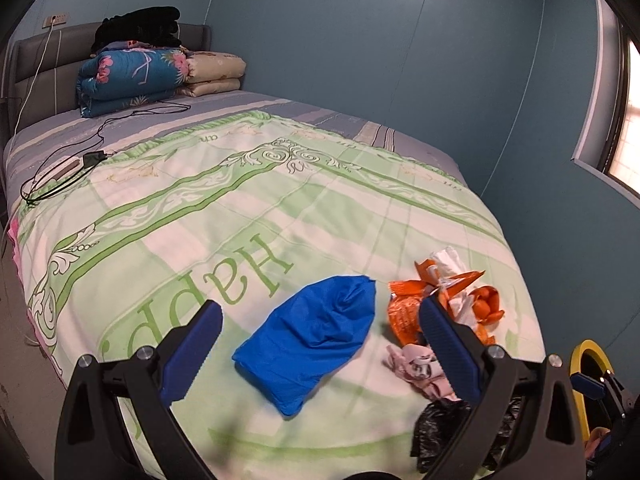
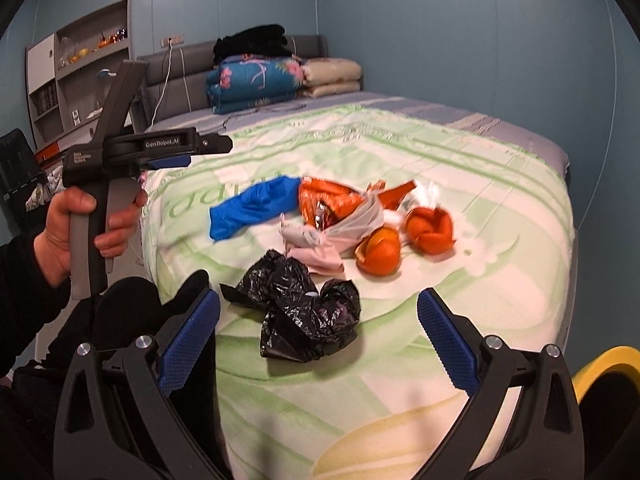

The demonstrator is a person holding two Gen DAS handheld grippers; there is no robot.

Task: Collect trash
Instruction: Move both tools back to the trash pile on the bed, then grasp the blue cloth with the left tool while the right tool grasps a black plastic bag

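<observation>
Blue walls close around a bed [image 1: 248, 208] spread with a green-and-white printed cover, and I am looking down its length from the foot. Nearest my right gripper [image 2: 318, 344], whose jaws stand wide apart with nothing between them, lies a crumpled black plastic bag [image 2: 306, 320]. My left gripper [image 1: 320, 354] hangs over the same end of the bed, also spread wide and empty, with a blue bag [image 1: 310, 340] lying flat on the cover between its fingers. In the right wrist view I see a hand [image 2: 76, 232] holding that left gripper's handle beside the bed's edge. Just beyond the black bag sit a pink scrap [image 2: 316, 248], two pieces of orange peel [image 2: 404, 240], and an orange snack wrapper [image 2: 332, 200] touching the blue bag's end. A yellow-rimmed bin [image 2: 604, 364] shows at the lower right, off the bed. Farther up, a black cable [image 1: 80, 160] trails across the sheet. At the headboard, folded quilts [image 1: 136, 76] are stacked with dark clothing on top.
</observation>
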